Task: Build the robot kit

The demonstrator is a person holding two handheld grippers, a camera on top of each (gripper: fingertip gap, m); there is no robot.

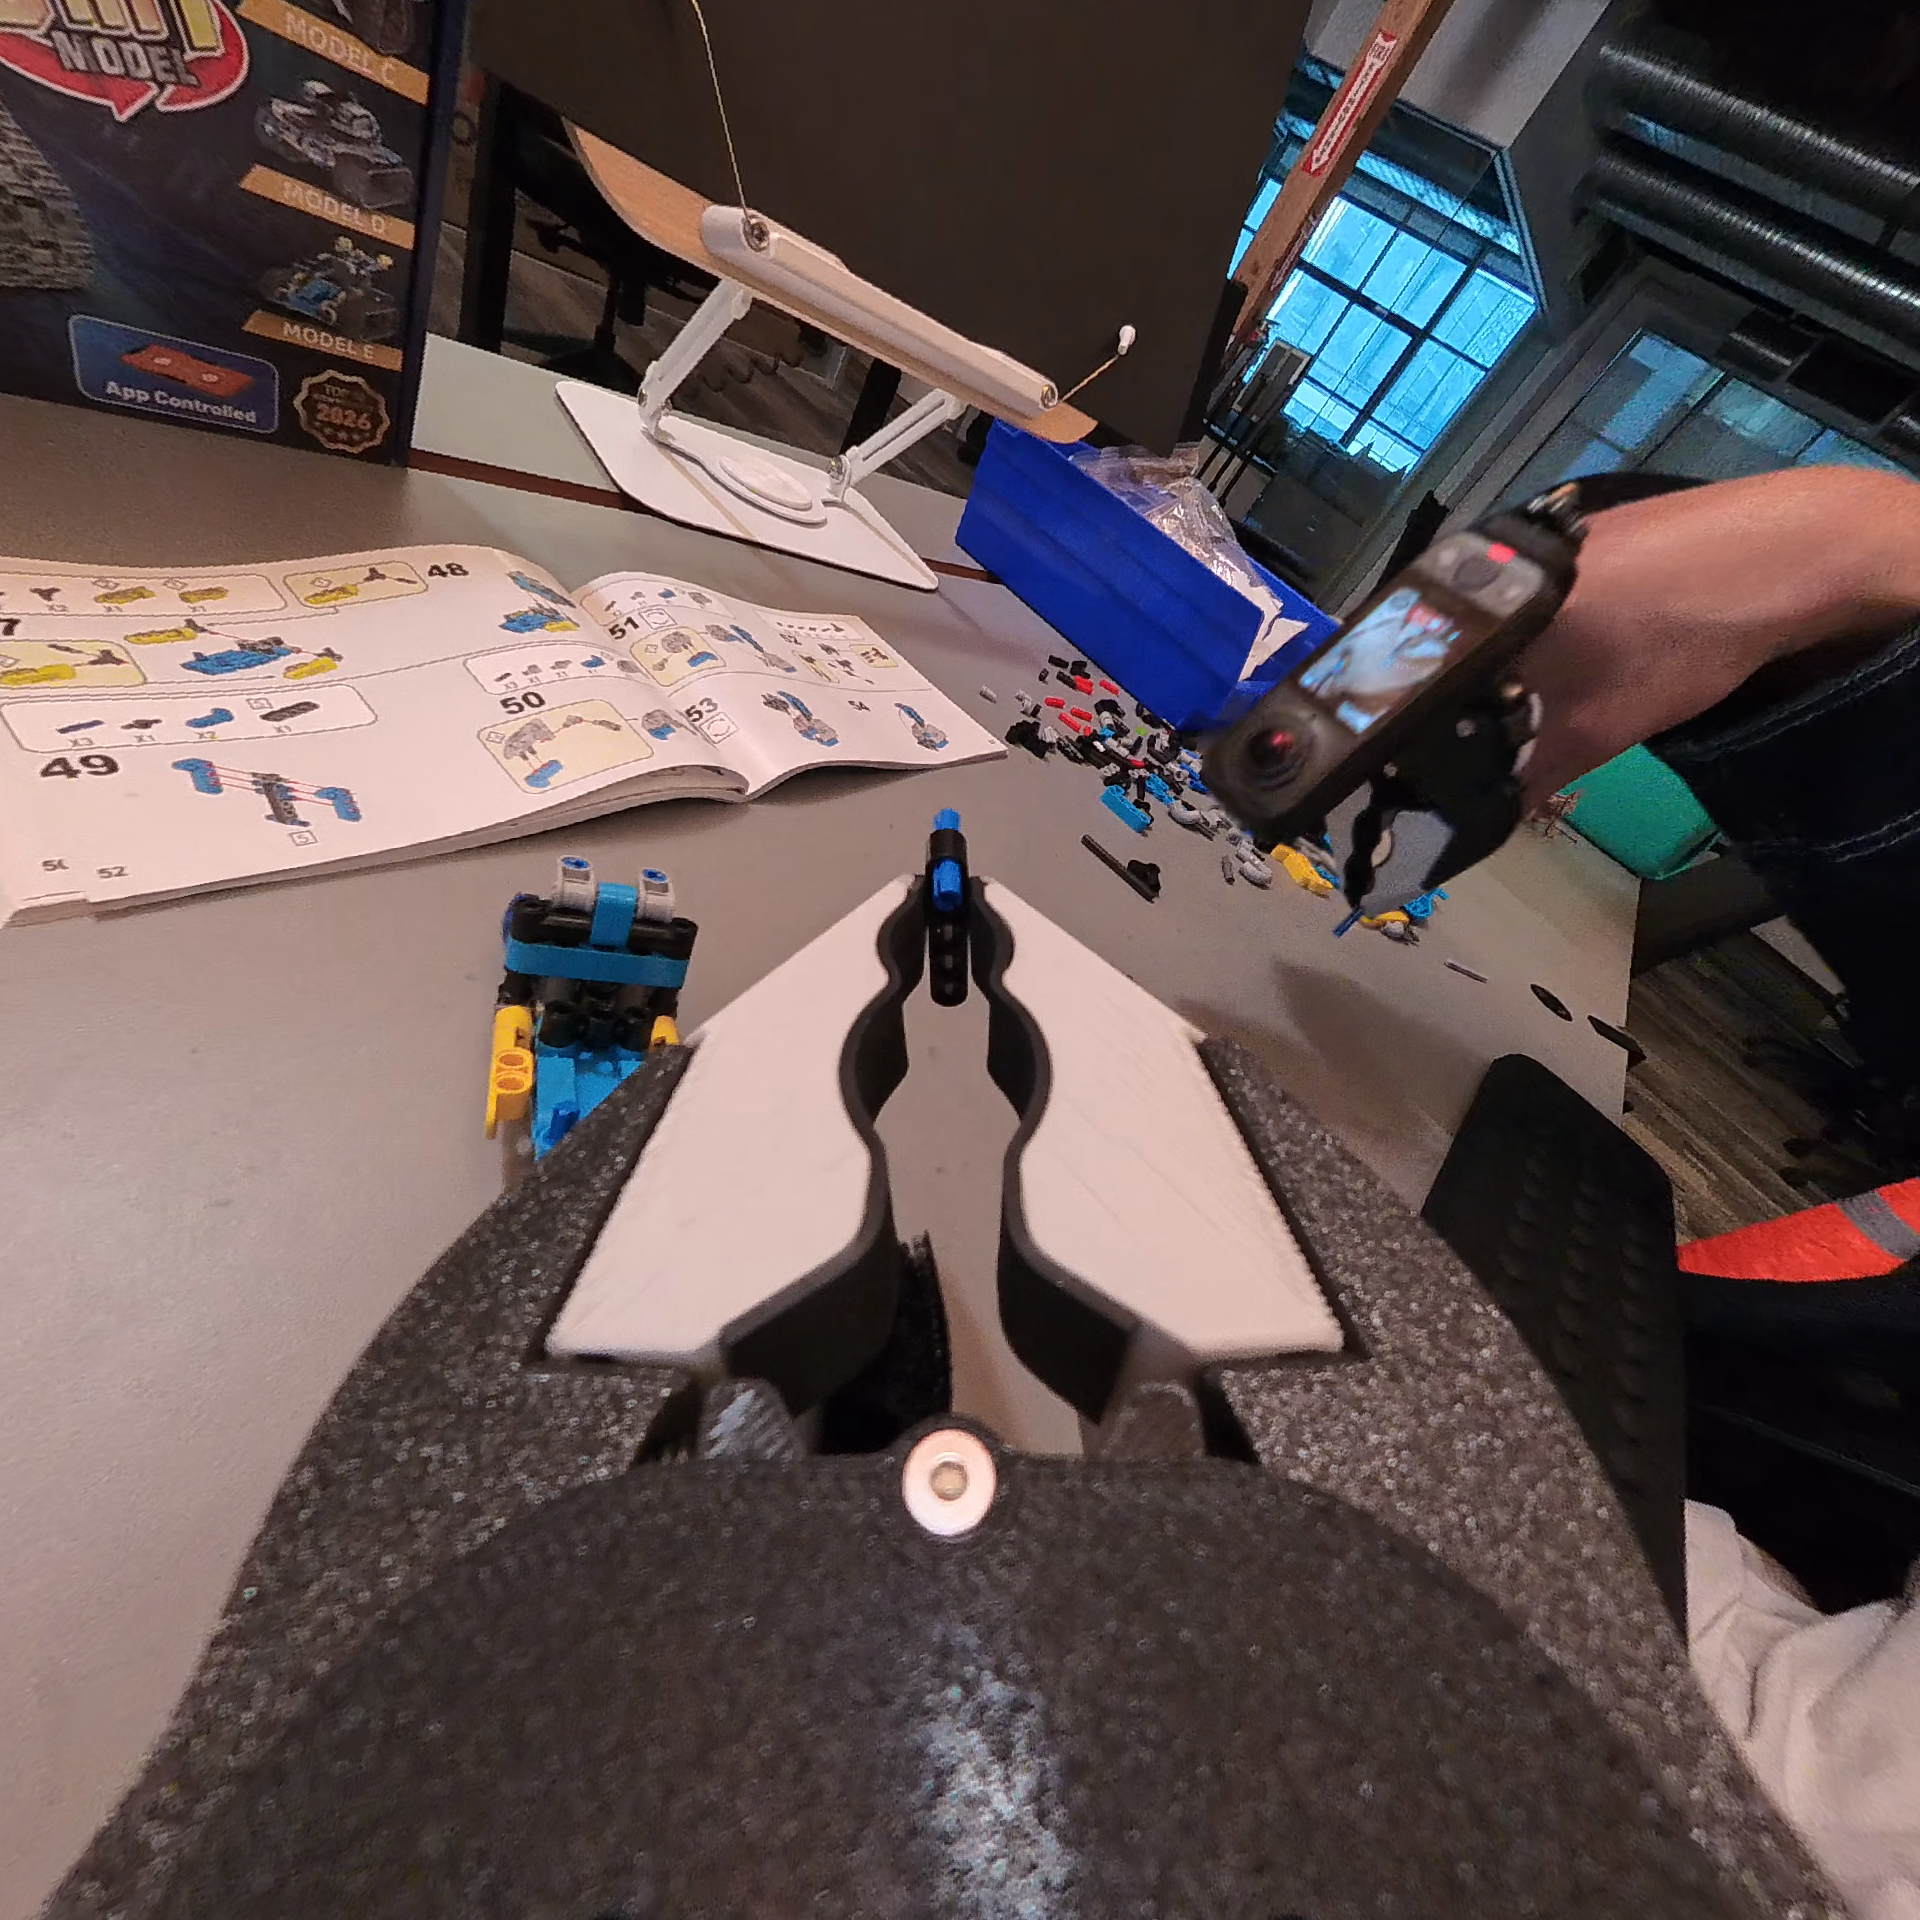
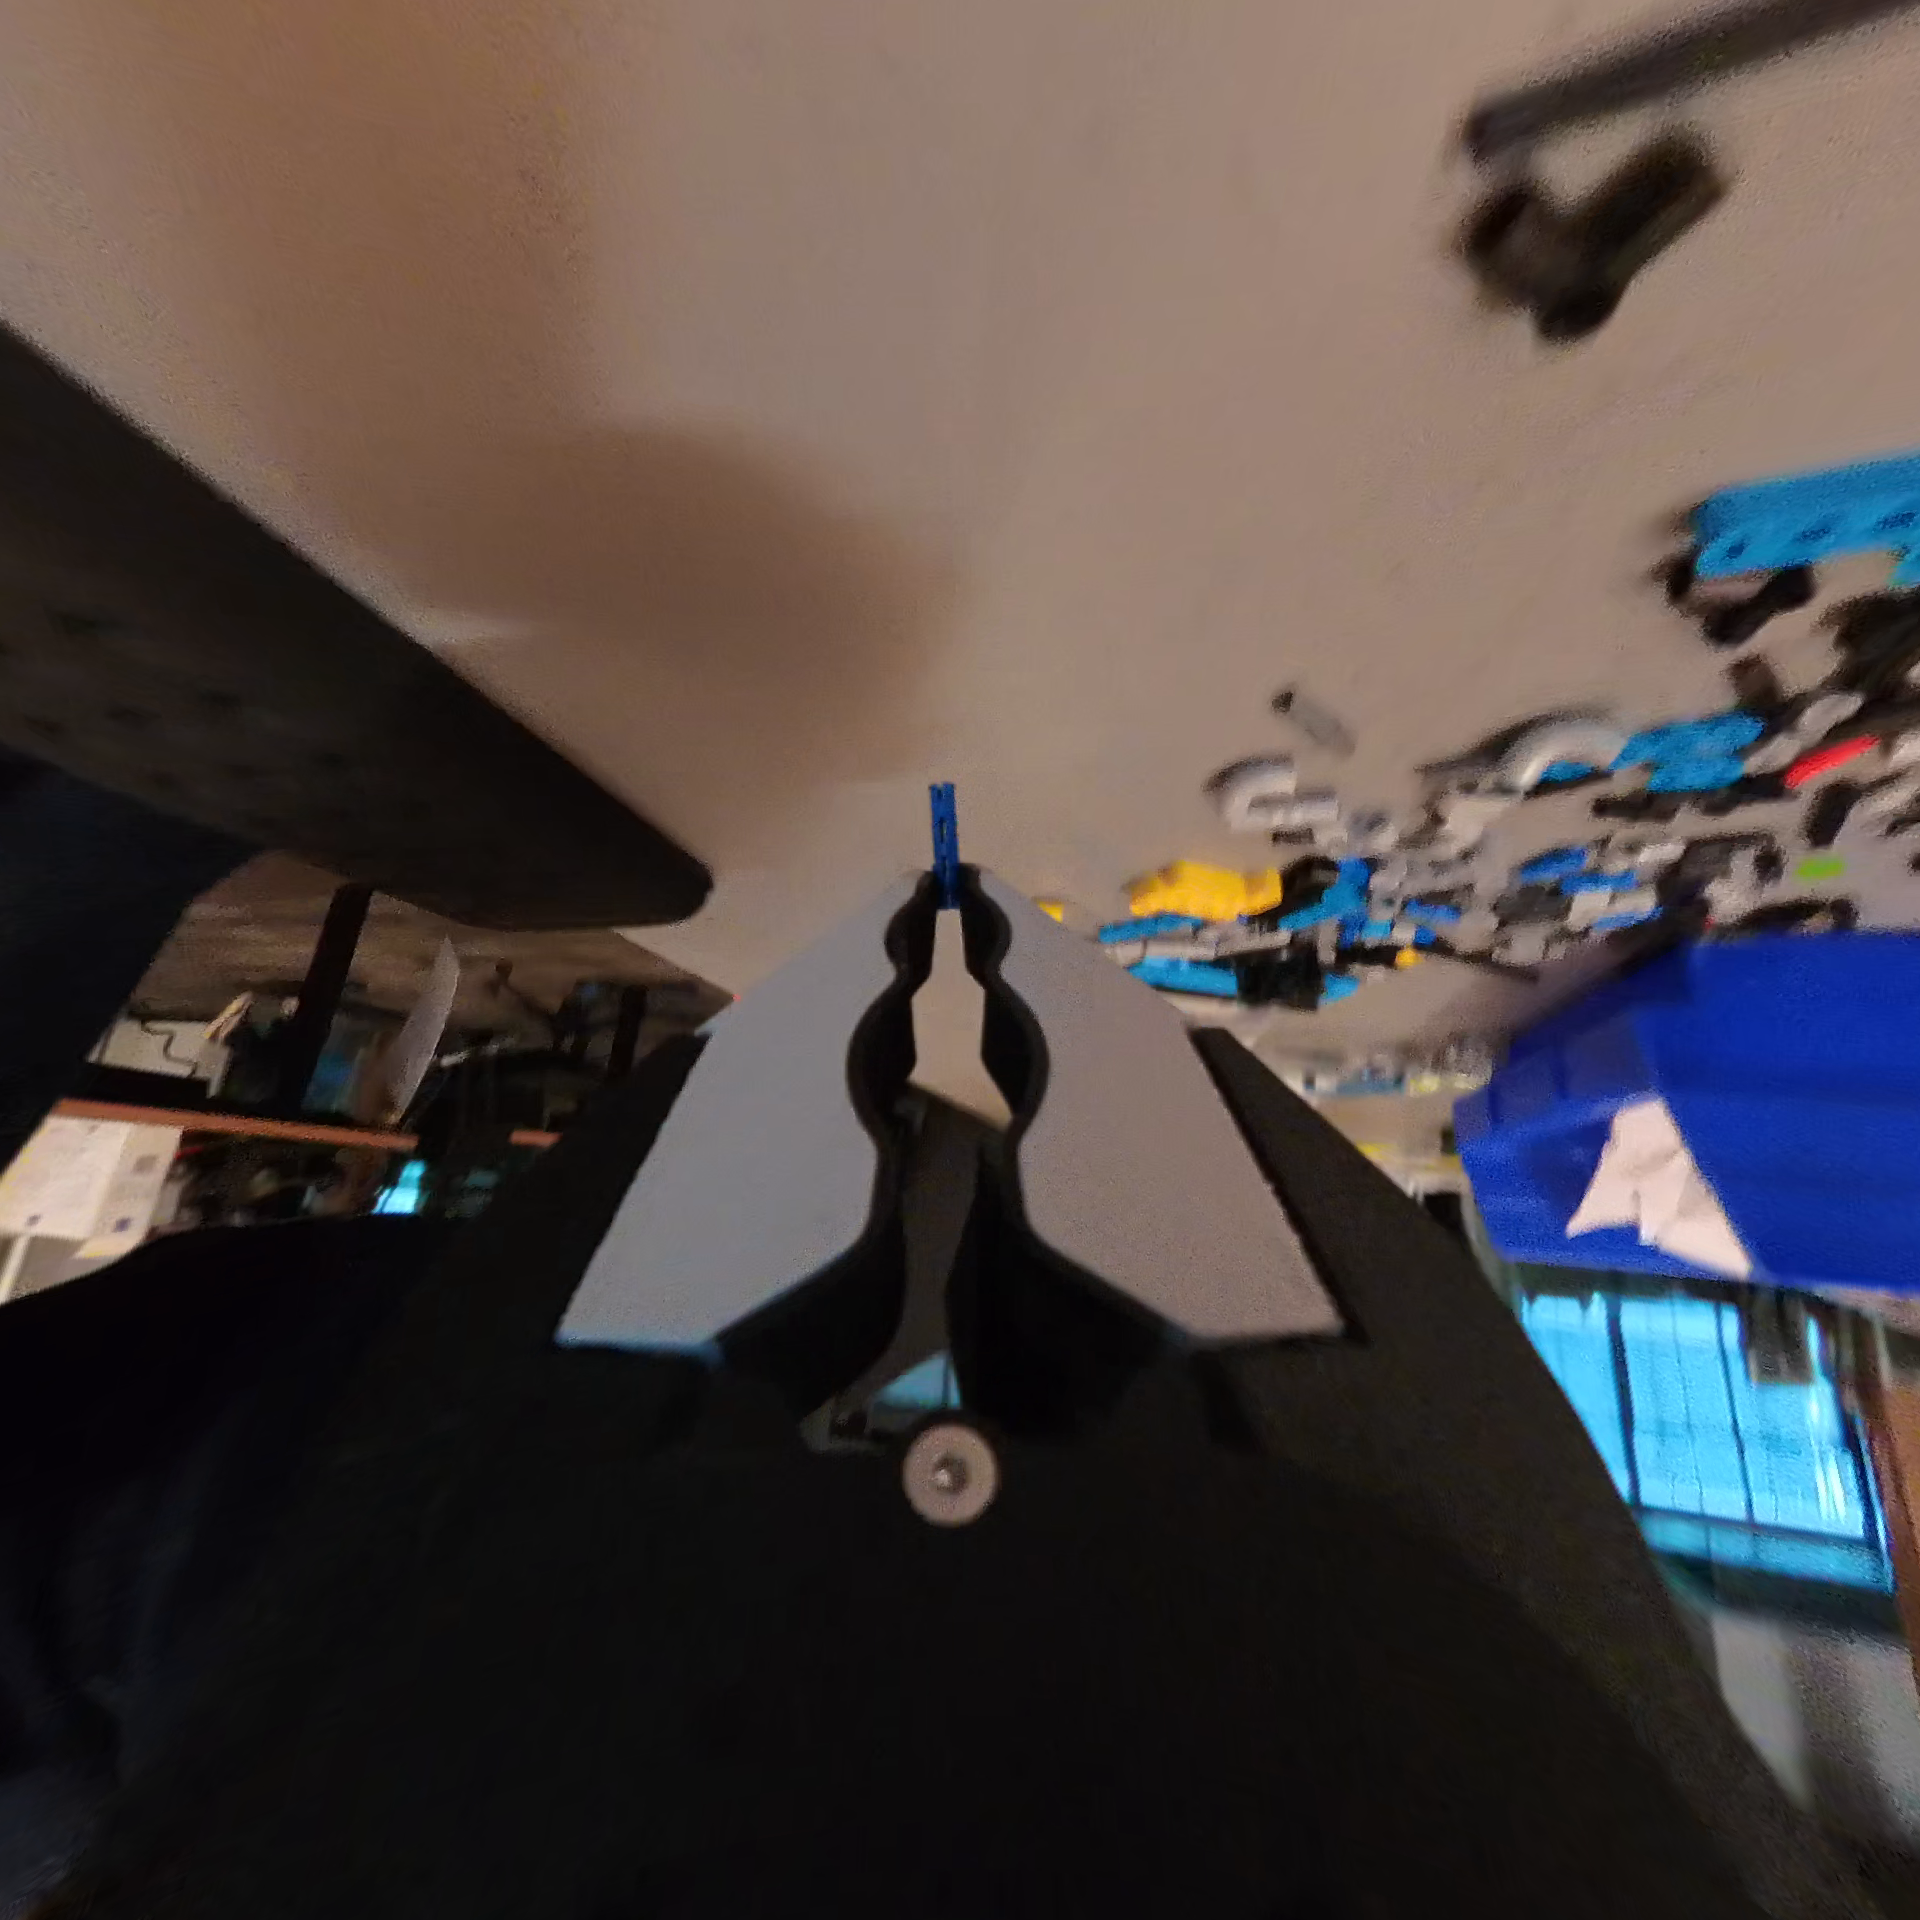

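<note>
- Left gripper (image 1: 945, 894) is pinched tight on a black beam (image 1: 945, 951) with a blue pin in its far end; the beam's long axis runs straight ahead along the fingers.
- Right gripper (image 2: 945, 883), off to the right above the loose parts pile (image 1: 1132, 758), is clamped on a small blue pin (image 2: 942, 844) poking forward.
- The half-built blue model (image 1: 592, 987) sits just left of the left claw on the grey table (image 1: 260, 1143).
- Open instruction booklet (image 1: 416, 696) and blue bin (image 1: 1122, 582) lie beyond.

Booklet (image 1: 416, 707) left of loose parts (image 1: 1122, 748)
</note>
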